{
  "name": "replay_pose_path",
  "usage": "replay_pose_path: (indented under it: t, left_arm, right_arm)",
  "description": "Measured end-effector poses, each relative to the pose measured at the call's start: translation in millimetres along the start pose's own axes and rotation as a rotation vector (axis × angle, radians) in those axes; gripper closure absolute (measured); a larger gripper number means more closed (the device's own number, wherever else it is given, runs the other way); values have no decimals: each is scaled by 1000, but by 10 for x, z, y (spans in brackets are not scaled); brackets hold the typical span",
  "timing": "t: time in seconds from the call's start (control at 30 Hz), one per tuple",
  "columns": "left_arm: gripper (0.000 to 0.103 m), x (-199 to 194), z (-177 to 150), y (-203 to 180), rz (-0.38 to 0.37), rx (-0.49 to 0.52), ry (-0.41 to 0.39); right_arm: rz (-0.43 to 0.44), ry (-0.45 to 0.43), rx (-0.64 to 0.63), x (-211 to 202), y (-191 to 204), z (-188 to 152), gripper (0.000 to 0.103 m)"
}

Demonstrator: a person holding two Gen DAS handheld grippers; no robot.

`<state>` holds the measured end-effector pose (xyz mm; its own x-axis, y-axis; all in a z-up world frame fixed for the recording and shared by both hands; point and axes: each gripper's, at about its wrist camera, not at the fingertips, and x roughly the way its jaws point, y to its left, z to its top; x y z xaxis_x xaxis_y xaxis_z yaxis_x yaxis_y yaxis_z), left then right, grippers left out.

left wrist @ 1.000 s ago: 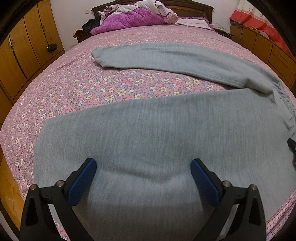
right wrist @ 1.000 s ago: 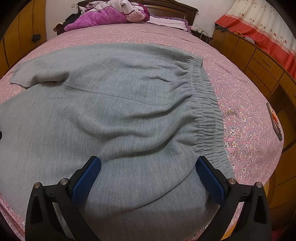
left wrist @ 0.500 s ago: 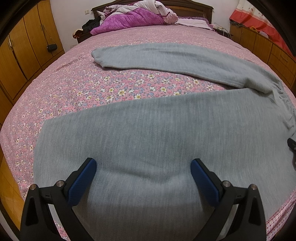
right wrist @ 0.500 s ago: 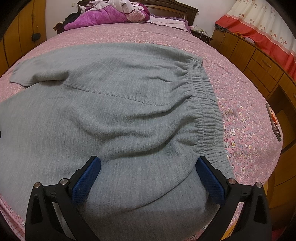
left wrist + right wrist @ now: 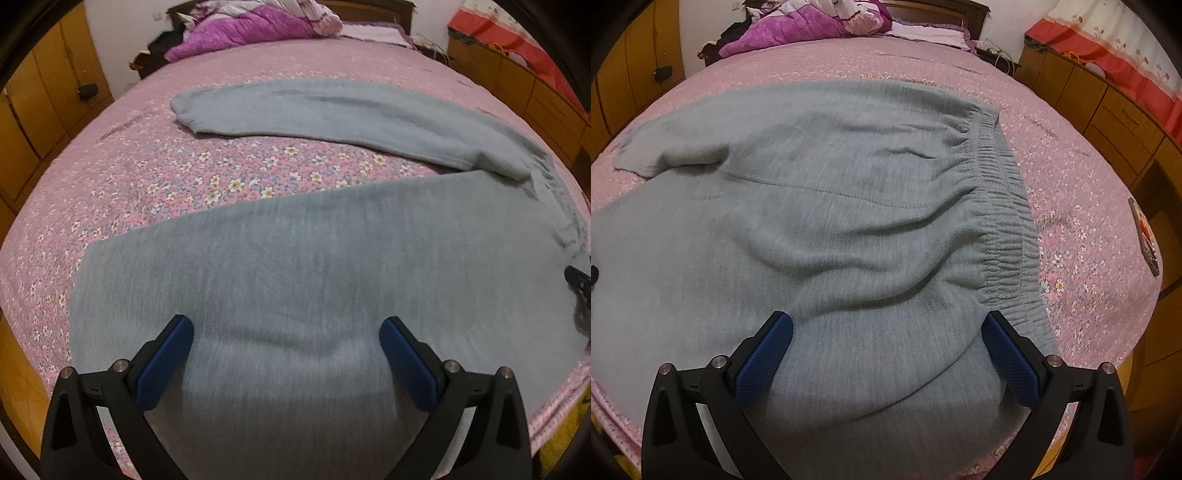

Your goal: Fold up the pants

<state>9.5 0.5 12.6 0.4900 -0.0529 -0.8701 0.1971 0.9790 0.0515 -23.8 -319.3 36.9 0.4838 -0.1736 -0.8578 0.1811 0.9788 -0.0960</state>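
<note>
Grey sweatpants point(image 5: 314, 266) lie spread on a pink flowered bed point(image 5: 122, 177), legs apart in a V. The near leg runs under my left gripper point(image 5: 286, 332), which is open and empty, its blue pads on either side above the cloth. The far leg point(image 5: 314, 110) stretches to the back left. In the right wrist view the seat and elastic waistband point(image 5: 1004, 206) of the pants point(image 5: 849, 229) lie wrinkled. My right gripper point(image 5: 886, 332) is open and empty over the near hip area, close to the waistband.
A purple quilt point(image 5: 251, 26) and clothes are piled at the headboard. Wooden wardrobes point(image 5: 40, 96) stand left, a wooden dresser point(image 5: 1115, 107) with red cloth right. A phone-like object point(image 5: 1145, 236) lies at the bed's right edge. The right gripper's tip shows in the left wrist view point(image 5: 578, 280).
Both cameras have shifted slightly and the views are a little blurred by motion. The pants lie as before and both grippers stay open.
</note>
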Motion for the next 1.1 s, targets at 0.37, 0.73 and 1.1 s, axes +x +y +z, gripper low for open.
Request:
replay_pose_path:
  t: [0.37,0.73,1.1]
  left_arm:
    - [0,-386,432,-59,-99,21,-57]
    - [0,-259,1154,-290,-153,72,-38]
    - [0,60,1830,-542,-154,135,-14]
  right_arm:
    - [101,-27,-9,-221,-164,269,4]
    - [162,-79,-25,-321,-229,783,4]
    - [172,-54,27,-75,-516,1295,4]
